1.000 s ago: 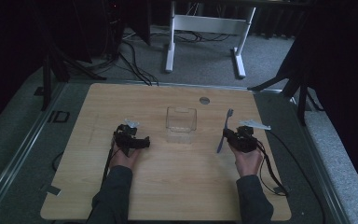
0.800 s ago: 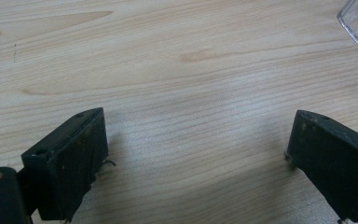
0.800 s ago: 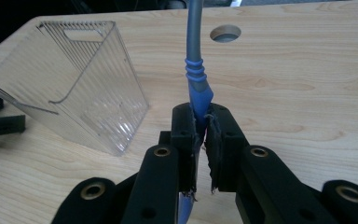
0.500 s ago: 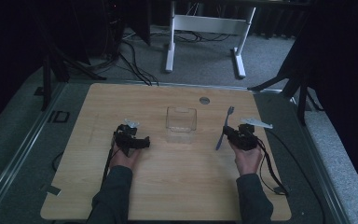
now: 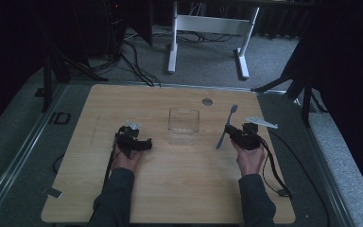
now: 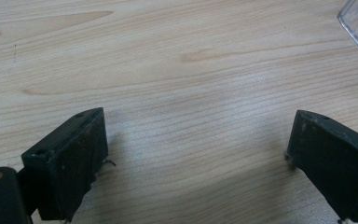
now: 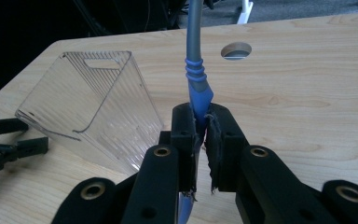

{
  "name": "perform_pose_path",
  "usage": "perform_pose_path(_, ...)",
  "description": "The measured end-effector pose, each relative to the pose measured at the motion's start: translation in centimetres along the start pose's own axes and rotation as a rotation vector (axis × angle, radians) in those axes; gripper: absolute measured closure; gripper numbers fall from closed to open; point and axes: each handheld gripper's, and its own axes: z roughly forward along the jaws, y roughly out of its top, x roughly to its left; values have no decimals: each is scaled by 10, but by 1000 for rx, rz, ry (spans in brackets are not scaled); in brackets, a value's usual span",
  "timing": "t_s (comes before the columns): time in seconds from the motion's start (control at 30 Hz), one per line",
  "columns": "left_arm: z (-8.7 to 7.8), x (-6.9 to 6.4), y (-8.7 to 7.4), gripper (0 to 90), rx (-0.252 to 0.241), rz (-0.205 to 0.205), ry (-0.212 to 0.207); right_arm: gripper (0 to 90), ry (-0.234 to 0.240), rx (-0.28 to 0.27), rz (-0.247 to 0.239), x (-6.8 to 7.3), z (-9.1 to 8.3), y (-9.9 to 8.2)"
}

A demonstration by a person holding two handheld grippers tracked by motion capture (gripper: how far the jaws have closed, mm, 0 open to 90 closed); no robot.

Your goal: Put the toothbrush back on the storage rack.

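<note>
Blue toothbrush point(image 7: 199, 88) was clamped in the right gripper point(image 7: 201, 135), fingers shut on the blue handle just below the ribbed collar, grey neck rising to 12 o'clock. Judged light, stiff and a bit slick – a long lever, so the grip sat sensibly mid-handle; a hold near either end would let it swing. From the high view the toothbrush point(image 5: 227, 125) stood tilted, above the bench point(image 5: 179, 189), at 3 o'clock of the clear plastic container point(image 5: 183, 121). The right gripper view added what the high view couldn't: container ribbing, handle slot, open top. Left gripper point(image 5: 133, 143) rested at the container's 8 o'clock – its own view showed fingers point(image 6: 70, 158) spread wide, nothing between.
</note>
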Motion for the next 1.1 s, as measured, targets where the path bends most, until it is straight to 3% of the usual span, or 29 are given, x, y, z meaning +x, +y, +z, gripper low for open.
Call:
perform_pose_path(0.67,0,0,0,50,0,0,0,819,23,-31,38,-1,-1,5)
perform_pose_path(0.9,0,0,0,50,-1,0,0,819,62,-43,72,-2,-2,8)
perform_pose_path(1.1,0,0,0,50,0,0,0,819,72,-53,70,1,-3,13)
